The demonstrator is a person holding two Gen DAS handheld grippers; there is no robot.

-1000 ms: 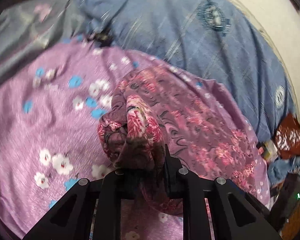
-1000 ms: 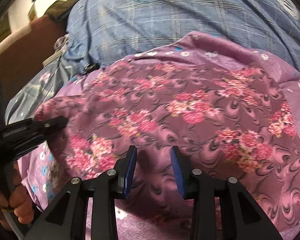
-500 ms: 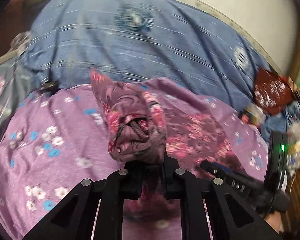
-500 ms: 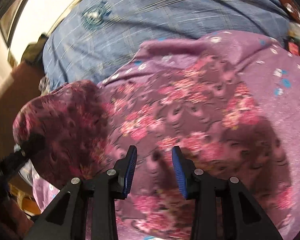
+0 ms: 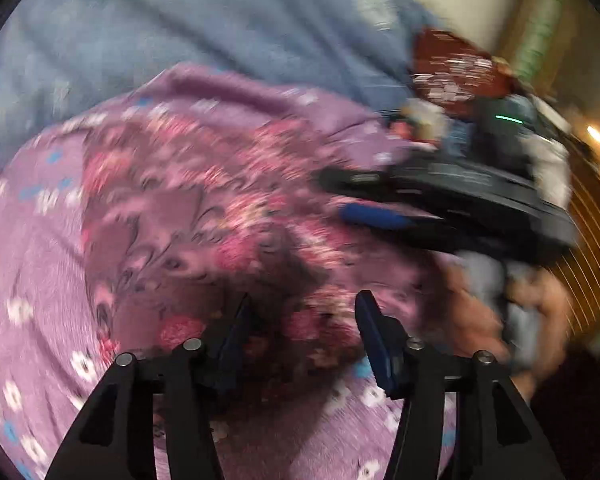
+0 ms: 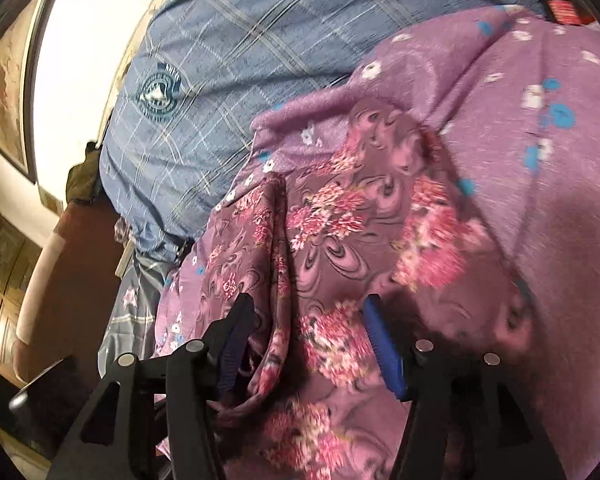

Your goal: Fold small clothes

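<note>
Left wrist view: both hand-held grippers, left (image 5: 302, 332) and right (image 6: 306, 336), are opening, releasing the garment (image 6: 340, 224); its fold ahead risks springing loose unpressed.

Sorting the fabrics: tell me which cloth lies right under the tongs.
The pink-rose paisley cloth, swirled and darker, atop the lilac sheet with small white-and-blue flowers.

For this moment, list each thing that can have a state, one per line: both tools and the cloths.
Left tool: open, jaws just opened, nothing pinched, floral garment lies below.
Right tool: open, jaws just opened, over the garment, not pinching it.
Dark pink floral garment: released, lying partly folded, one raised crease.
Lilac flowered sheet: spread under the garment.
Blue checked blanket: rumpled behind.
</note>
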